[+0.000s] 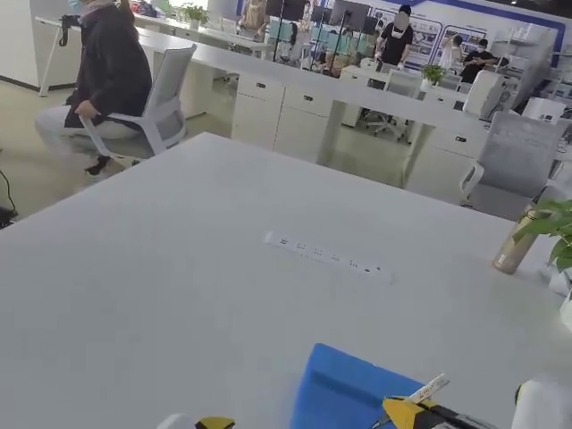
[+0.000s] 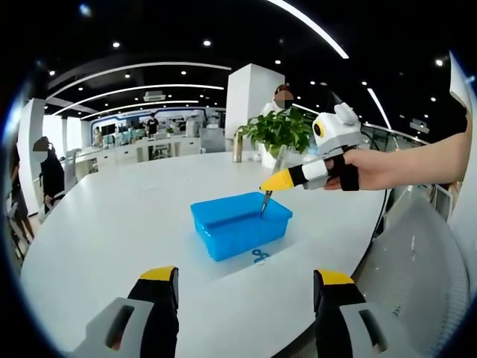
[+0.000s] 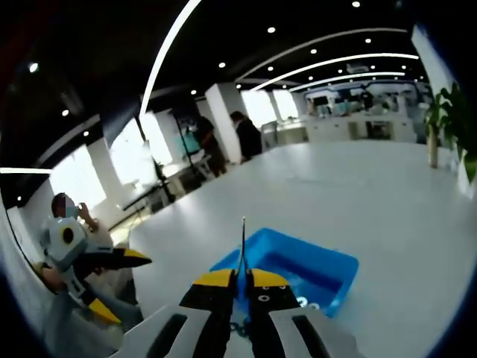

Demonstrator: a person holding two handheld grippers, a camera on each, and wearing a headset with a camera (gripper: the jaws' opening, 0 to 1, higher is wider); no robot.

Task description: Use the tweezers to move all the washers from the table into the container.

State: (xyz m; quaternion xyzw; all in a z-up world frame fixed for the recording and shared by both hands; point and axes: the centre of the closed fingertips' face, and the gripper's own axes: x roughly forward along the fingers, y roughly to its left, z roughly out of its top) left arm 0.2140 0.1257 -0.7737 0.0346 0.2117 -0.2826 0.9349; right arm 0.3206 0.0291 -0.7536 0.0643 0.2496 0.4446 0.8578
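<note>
Your right gripper (image 3: 241, 277) has its jaws together, clamped on the tweezers (image 3: 242, 242), which stick out straight ahead between the yellow tips. In the left gripper view the tweezers point down into the open blue container (image 2: 240, 222); whether their tips touch its floor cannot be told. Your hand (image 2: 350, 173) holds that gripper above the container's far right corner.

Your left gripper (image 2: 246, 276) has its jaws well apart and holds nothing. It is on the near side of the container, clear of it.

Small washers (image 2: 259, 256) lie on the white table (image 2: 134, 216), just beside the container's near wall. They are too small to count.

A plant (image 2: 279, 130) and a bottle (image 2: 237, 148) stand beyond the container, near the table's far edge. In the head view a power strip (image 1: 326, 255) sits in the middle of the table, well apart from the container. A person (image 1: 107, 67) sits on a chair (image 1: 165, 112) past the table's far left corner.
</note>
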